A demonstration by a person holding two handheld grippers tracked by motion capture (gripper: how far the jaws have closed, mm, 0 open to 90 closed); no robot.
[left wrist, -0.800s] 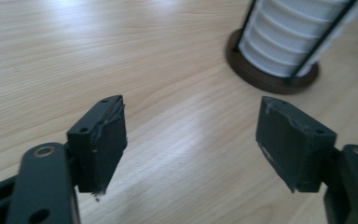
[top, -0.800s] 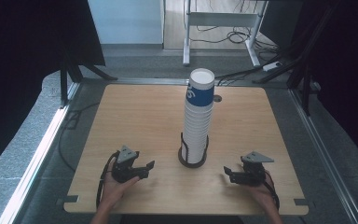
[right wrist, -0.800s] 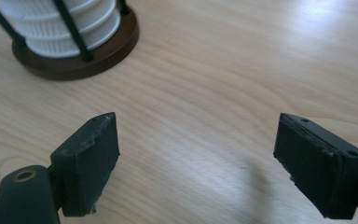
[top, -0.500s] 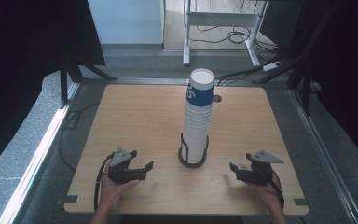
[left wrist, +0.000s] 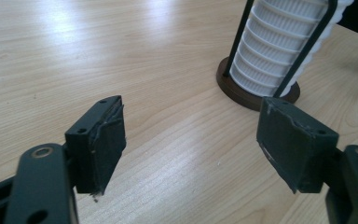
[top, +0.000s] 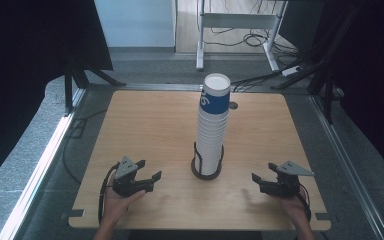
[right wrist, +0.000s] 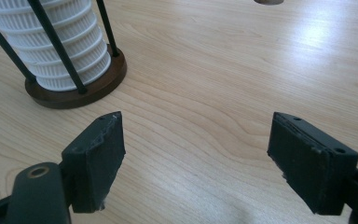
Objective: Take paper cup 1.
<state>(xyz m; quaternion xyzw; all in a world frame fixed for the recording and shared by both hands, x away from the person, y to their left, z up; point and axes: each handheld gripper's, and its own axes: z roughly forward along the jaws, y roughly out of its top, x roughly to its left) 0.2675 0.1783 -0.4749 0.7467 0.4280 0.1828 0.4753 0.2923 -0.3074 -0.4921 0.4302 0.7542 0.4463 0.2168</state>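
Both hand-held grippers, left (top: 149, 176) and right (top: 258, 179), slid outward, spread empty; cup stack (top: 212, 135) stands upright.

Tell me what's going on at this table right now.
A person holds a two-jaw tool in each hand, low over the near edge of a wooden table. The left tool and the right tool both stand open and empty. Between them, farther in, a tall stack of white paper cups sits upright in a dark wire holder. Neither tool touches the stack.
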